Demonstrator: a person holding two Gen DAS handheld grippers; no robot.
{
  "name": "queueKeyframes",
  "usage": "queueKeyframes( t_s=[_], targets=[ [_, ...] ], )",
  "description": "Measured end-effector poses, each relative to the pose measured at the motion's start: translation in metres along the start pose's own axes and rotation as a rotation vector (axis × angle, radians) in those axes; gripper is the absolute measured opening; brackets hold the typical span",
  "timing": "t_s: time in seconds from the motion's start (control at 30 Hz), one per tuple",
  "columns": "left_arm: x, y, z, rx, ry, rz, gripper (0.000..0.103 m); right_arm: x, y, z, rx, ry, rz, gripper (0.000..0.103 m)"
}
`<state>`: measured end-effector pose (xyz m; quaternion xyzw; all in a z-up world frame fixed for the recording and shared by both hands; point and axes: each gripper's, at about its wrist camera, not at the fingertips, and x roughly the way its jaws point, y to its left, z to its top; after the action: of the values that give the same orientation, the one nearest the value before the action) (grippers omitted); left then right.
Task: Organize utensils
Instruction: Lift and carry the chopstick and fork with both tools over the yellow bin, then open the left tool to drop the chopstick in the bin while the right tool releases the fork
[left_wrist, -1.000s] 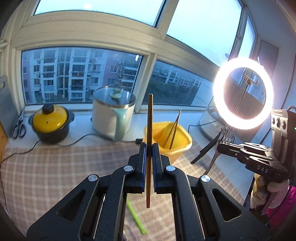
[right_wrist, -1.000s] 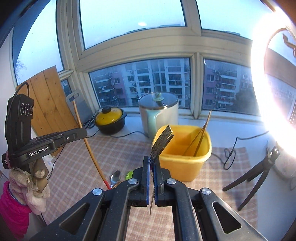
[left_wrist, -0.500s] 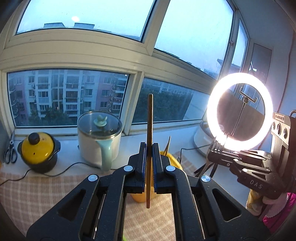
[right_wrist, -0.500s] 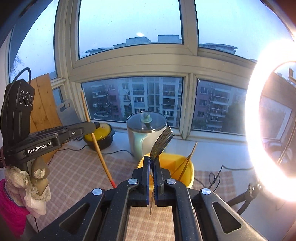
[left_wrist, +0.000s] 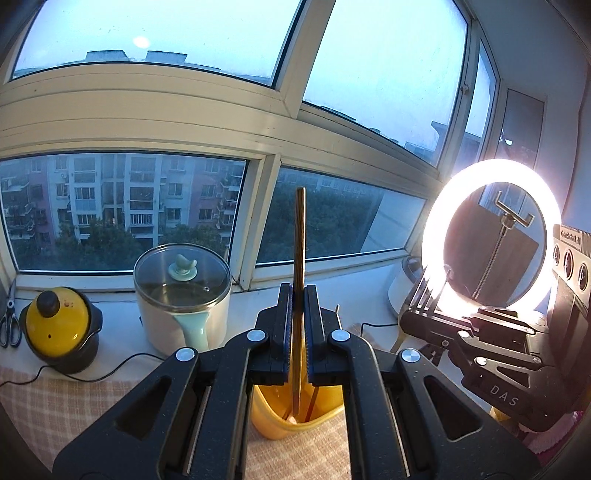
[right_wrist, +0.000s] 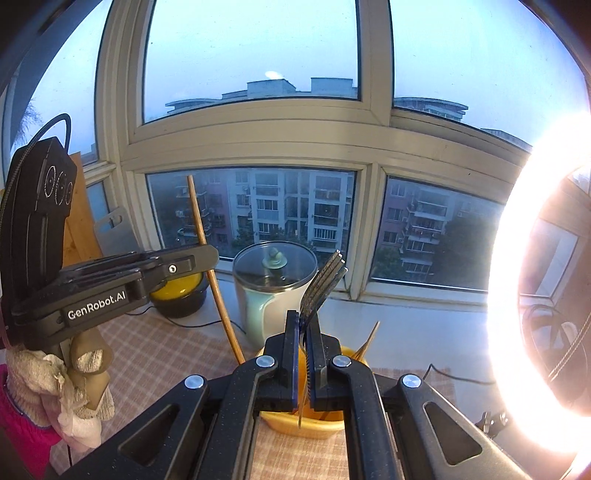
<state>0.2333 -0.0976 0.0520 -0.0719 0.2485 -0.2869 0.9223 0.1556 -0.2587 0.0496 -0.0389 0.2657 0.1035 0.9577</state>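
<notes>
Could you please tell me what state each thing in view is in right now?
Left gripper: shut on an upright chopstick.
Right gripper: shut on a fork, tines up.
Yellow tub: open, chopsticks inside.
White pot: glass lid on.
Yellow casserole: lid on.
Ring light: switched on.

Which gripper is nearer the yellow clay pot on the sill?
Left. The left gripper, shut on a chopstick, sits right in front of the yellow clay pot. The right gripper, shut on a fork, hangs over the yellow tub, farther right.
</notes>
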Motion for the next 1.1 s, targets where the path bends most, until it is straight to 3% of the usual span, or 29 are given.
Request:
queueKeyframes(
  t_s=[0.47, 1.1],
  targets=[
    [0.039, 0.002, -0.006, 0.009, 0.052, 0.020, 0.003, 0.034, -0.018, -0.003, 0.024, 0.047, -0.056, 0.000],
    [0.062, 0.005, -0.027, 0.026, 0.122, 0.028, 0.003, 0.071, -0.027, -0.018, 0.056, 0.118, -0.058, 0.000]
  ],
)
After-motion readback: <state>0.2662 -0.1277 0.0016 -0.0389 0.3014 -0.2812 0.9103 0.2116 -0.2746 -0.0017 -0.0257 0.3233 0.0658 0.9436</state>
